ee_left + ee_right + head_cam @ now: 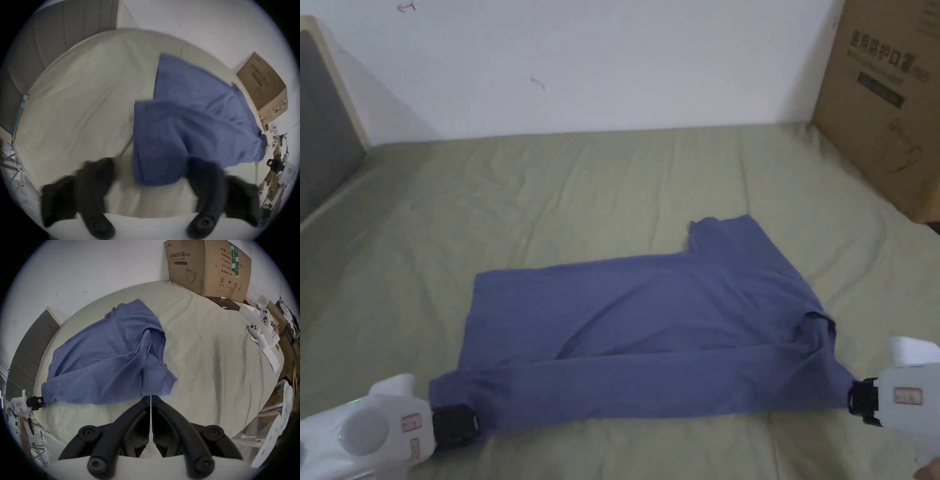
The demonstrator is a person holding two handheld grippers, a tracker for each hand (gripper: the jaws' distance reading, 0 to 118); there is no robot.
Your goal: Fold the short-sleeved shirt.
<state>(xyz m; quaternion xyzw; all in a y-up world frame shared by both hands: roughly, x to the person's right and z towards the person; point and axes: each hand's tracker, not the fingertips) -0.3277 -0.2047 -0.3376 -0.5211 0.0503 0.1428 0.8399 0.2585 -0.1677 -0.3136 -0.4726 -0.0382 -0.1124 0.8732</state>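
Observation:
A blue short-sleeved shirt [669, 325] lies sideways on the green bed sheet [581, 187], with its near long side folded over onto the body. My left gripper [472, 425] is at the shirt's near left hem corner. In the left gripper view its jaws stand wide apart around that corner of the shirt [186, 121], so the left gripper [151, 164] is open. My right gripper [853, 397] is at the near right sleeve corner. In the right gripper view the right gripper [151, 396] is shut, its jaws pinching the shirt's [105, 356] sleeve edge, and cloth ridges up from there.
A big cardboard box [887, 106] stands on the bed's far right corner against the white wall. A grey padded headboard [325, 125] bounds the left side. White controllers [259, 335] lie at the bed's right edge. Bare sheet stretches behind and to the right of the shirt.

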